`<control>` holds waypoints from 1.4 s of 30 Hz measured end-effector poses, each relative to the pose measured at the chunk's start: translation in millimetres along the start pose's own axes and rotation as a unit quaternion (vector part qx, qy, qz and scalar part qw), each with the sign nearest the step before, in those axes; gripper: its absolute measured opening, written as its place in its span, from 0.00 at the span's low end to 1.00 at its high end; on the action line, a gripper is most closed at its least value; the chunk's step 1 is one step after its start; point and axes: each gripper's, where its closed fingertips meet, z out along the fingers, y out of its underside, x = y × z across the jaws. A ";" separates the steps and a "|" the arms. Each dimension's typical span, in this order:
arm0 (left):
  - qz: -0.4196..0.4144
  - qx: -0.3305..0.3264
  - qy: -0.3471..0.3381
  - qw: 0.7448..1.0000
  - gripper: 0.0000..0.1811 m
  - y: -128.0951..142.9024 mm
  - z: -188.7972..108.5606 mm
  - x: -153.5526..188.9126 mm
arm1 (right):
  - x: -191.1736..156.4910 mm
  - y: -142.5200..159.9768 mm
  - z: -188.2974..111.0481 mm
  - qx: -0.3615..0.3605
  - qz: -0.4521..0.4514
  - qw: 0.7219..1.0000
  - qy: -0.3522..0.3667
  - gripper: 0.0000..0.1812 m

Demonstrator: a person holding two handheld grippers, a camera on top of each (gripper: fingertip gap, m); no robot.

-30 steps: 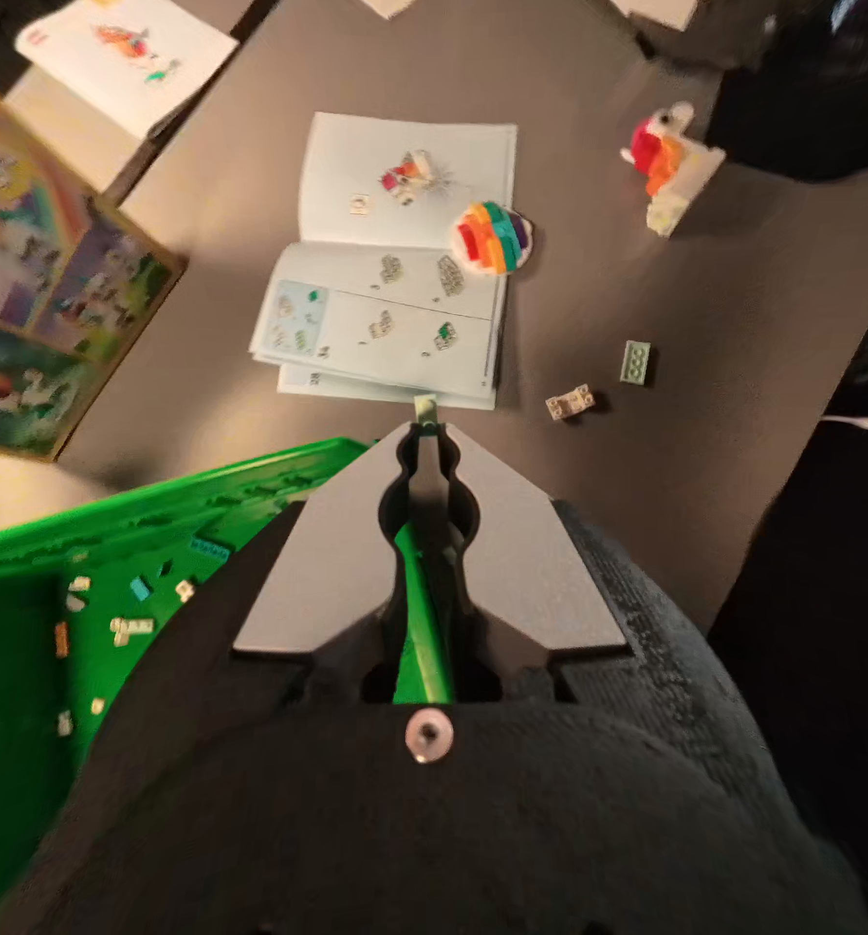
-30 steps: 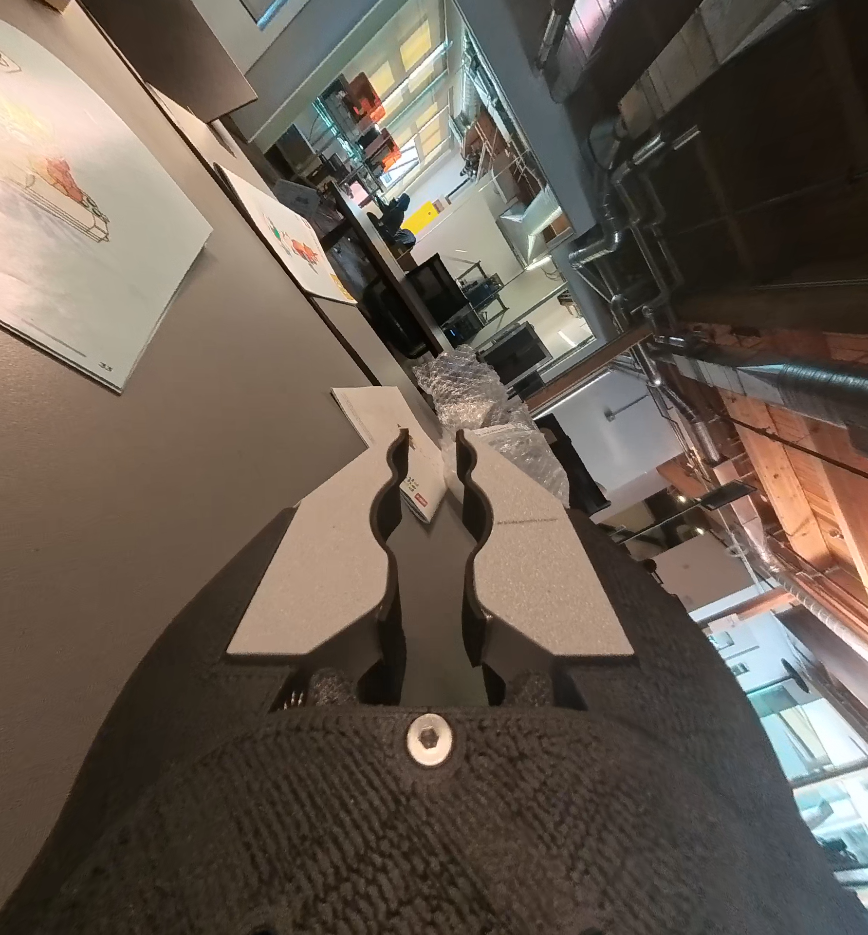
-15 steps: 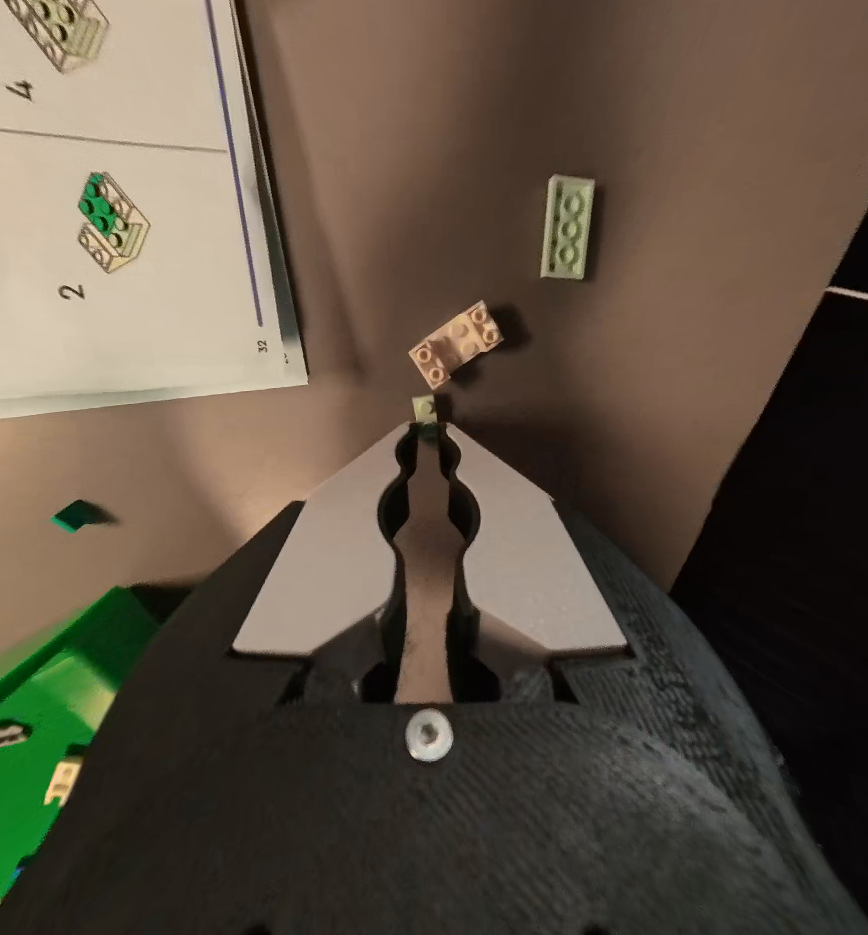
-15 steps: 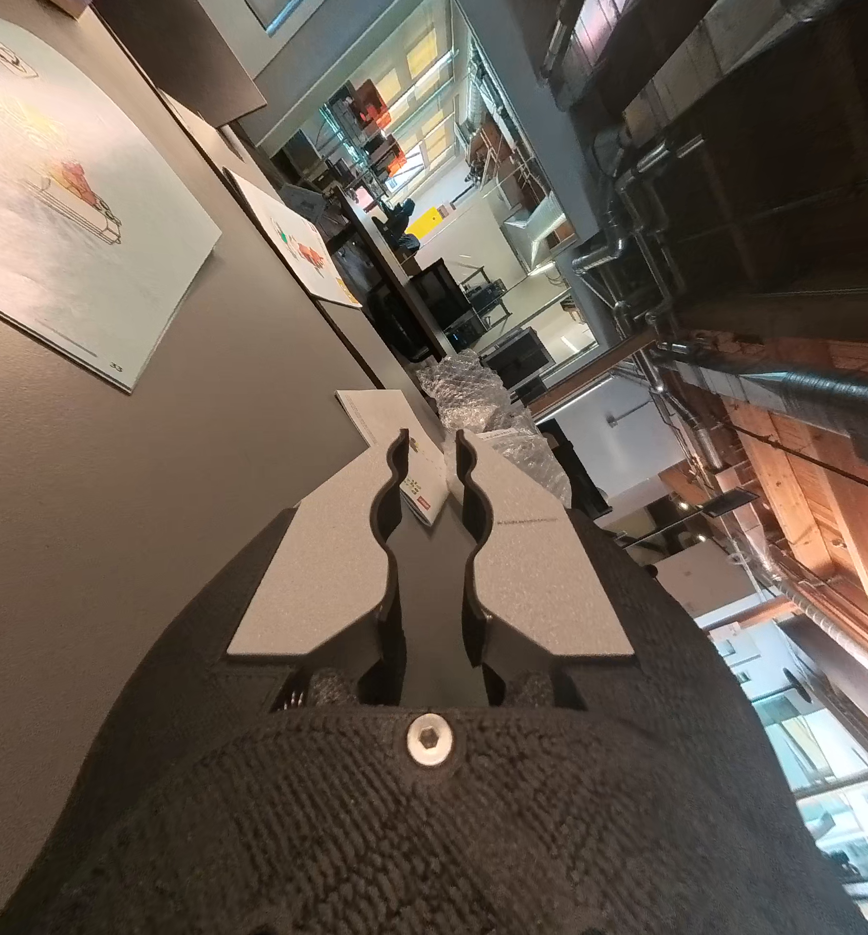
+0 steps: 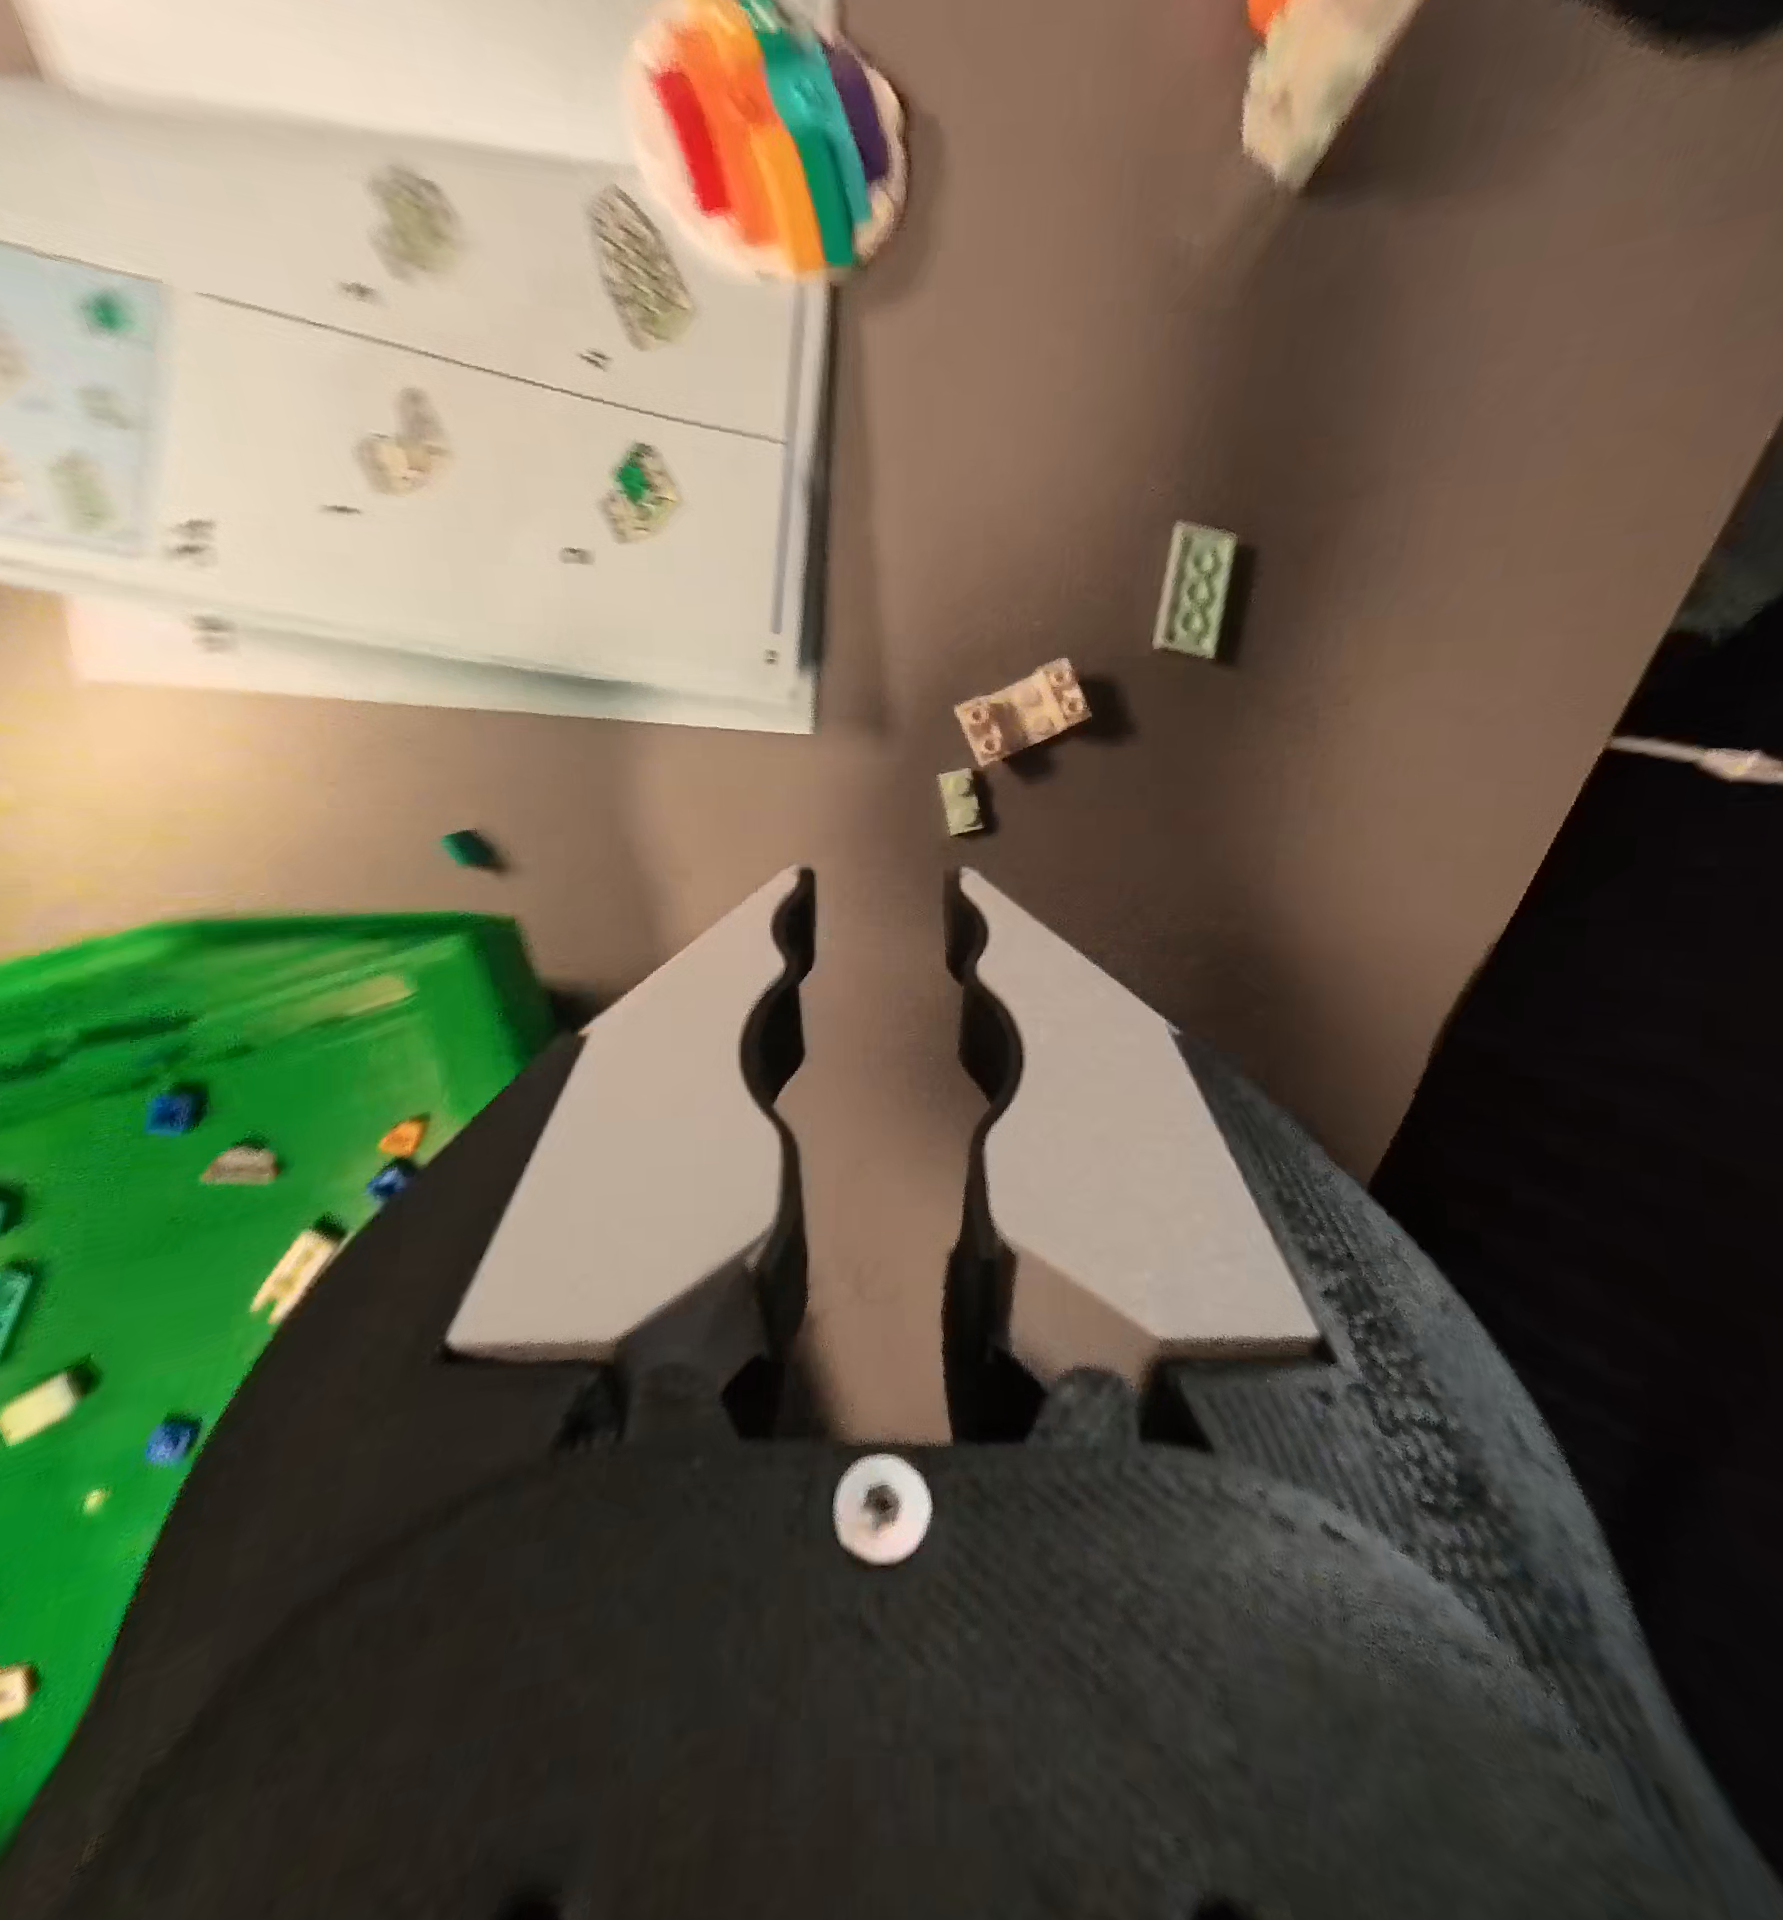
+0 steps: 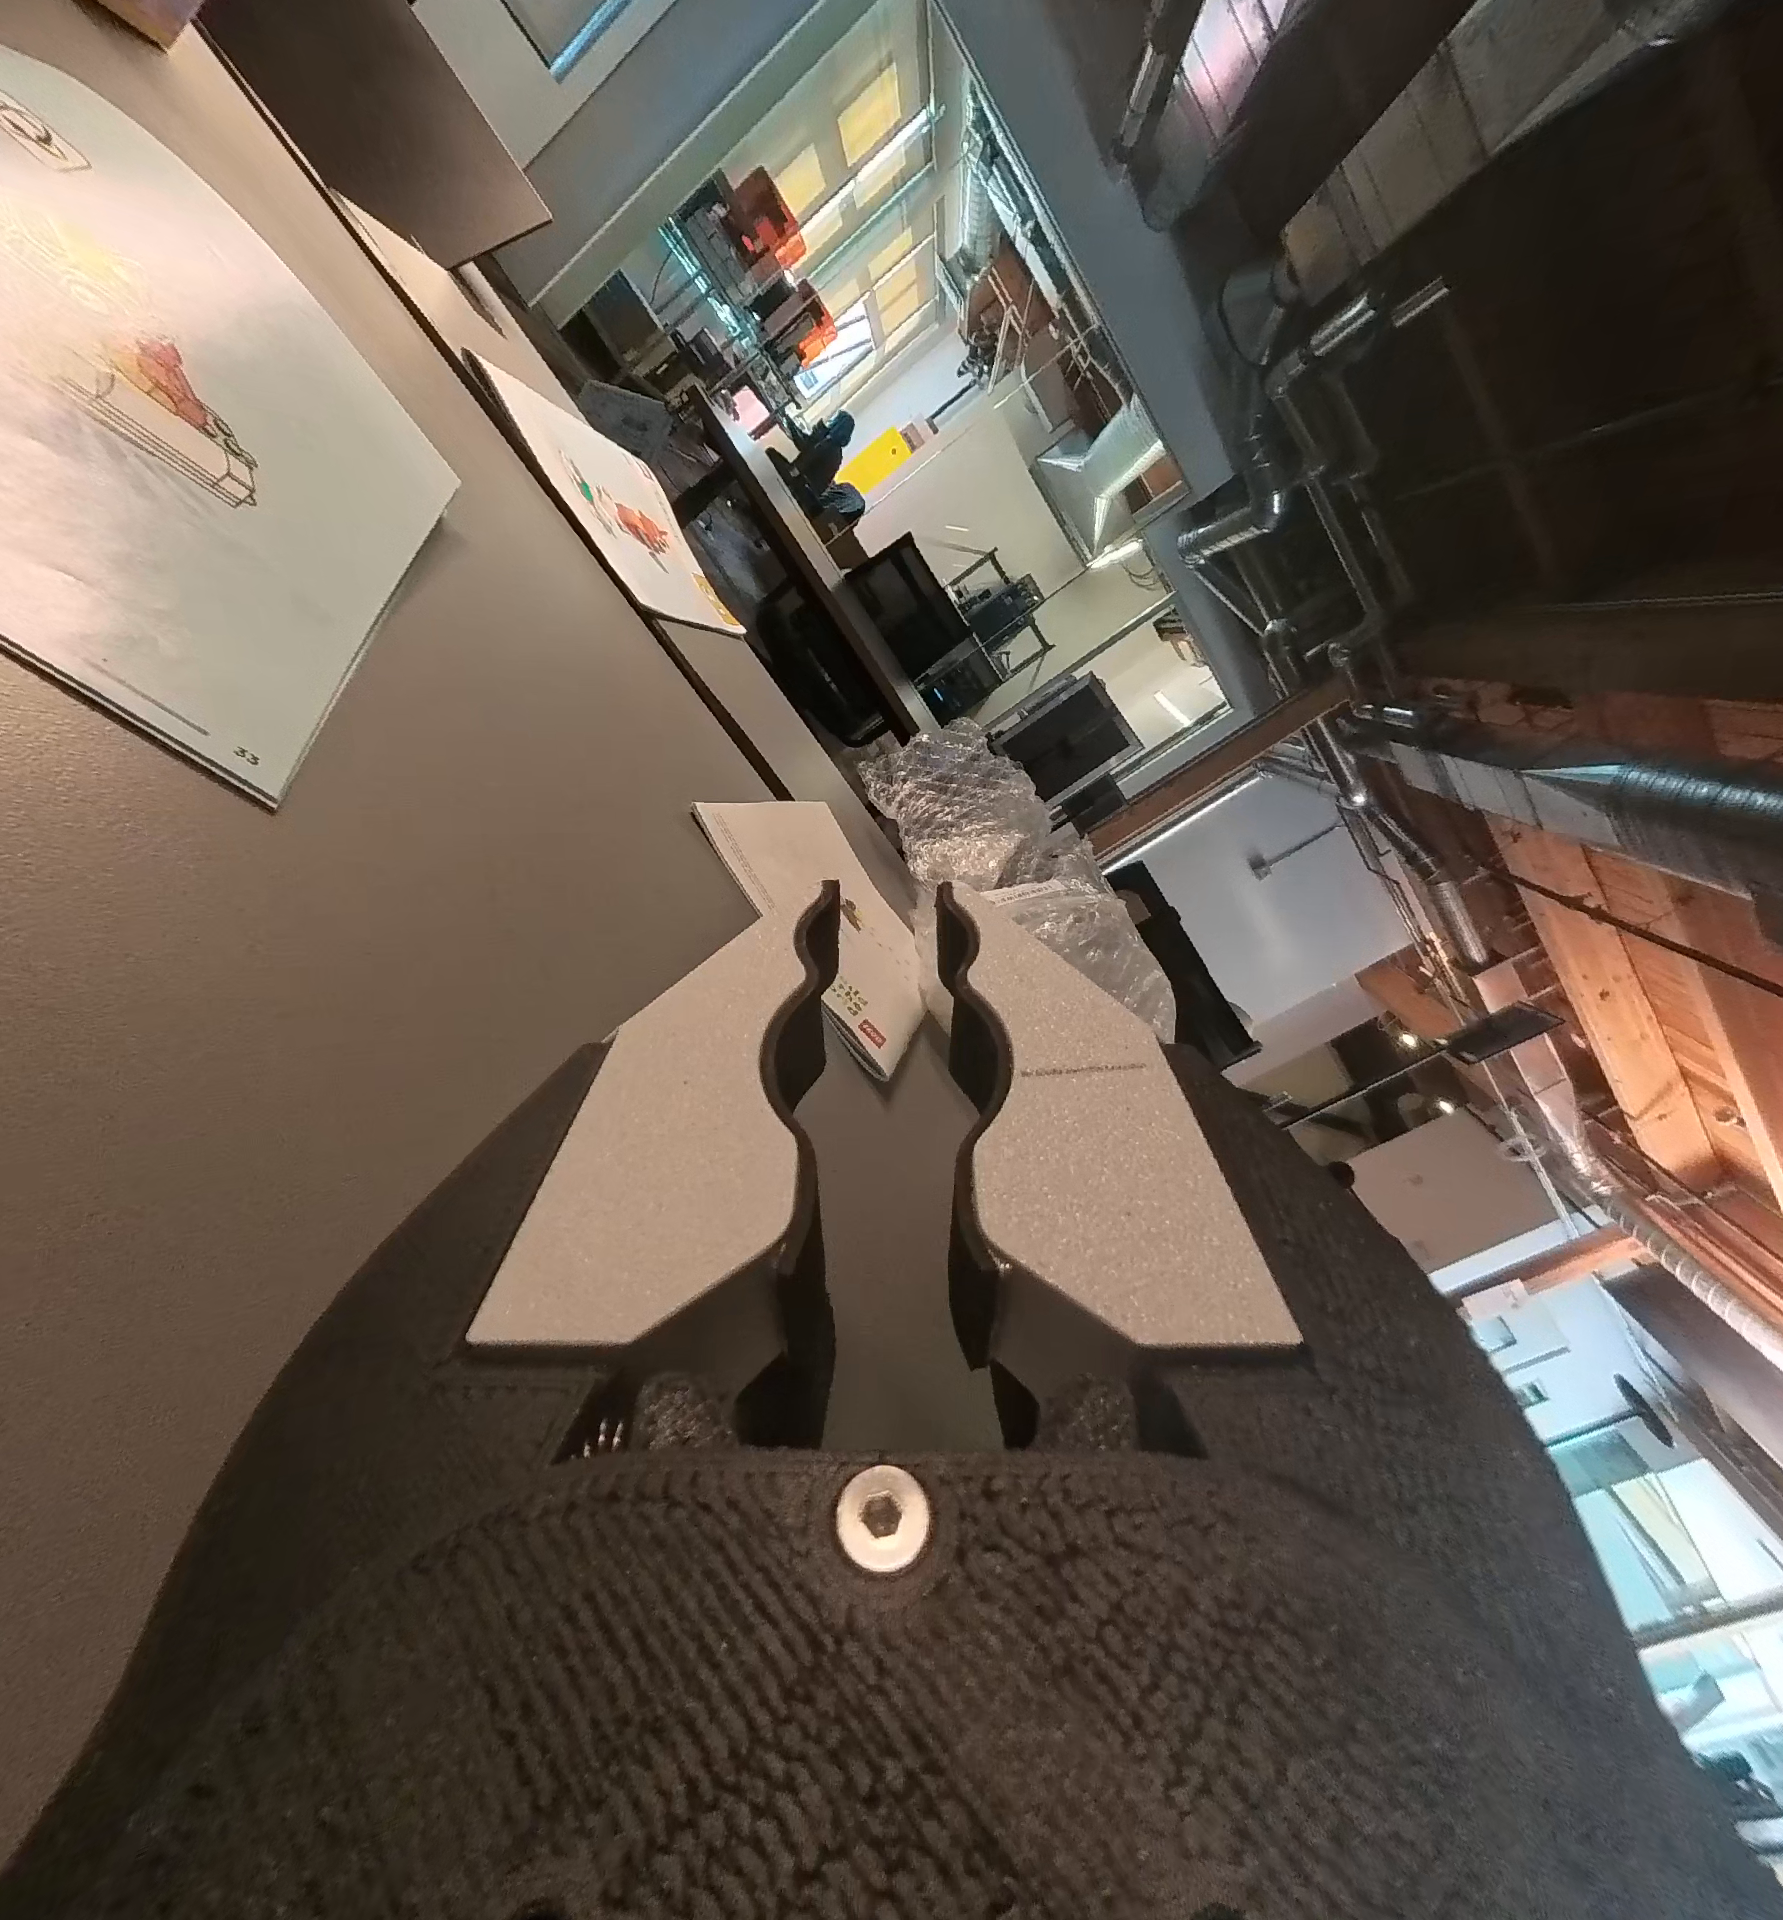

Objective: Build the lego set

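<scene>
Above the dark bench, the left gripper hangs with its fingers spread apart and nothing between them. Just past the tips, at about 1 o'clock, a small pale-green piece lies on the bench, with a tan studded piece just beyond it and a pale-green plate farther out toward 2 o'clock. An open instruction booklet spreads at 10 o'clock, a round rainbow build overlapping its far corner at 12. A blurred white and orange build sits at 1 o'clock near the top edge. A small dark-green piece lies at 10 o'clock, close to the green tray, which holds loose pieces at 8 o'clock.

The right gripper lies on its side by the bench, fingers parted and empty, a booklet page at 10 o'clock.
</scene>
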 end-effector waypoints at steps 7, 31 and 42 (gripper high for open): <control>-0.095 0.144 -0.052 0.984 0.13 3.0 -69.2 -34.6 | -0.1 0.4 0.4 -0.002 0.000 1.000 0.000 0.09; 0.086 0.411 -0.011 0.907 0.15 -77.4 -33.0 42.9 | 15.0 3.8 0.8 -0.004 0.045 0.999 0.026 0.13; 0.231 0.560 -0.028 0.795 0.13 -93.0 -48.7 64.6 | 52.6 -29.8 -15.8 0.043 0.060 0.995 0.072 0.11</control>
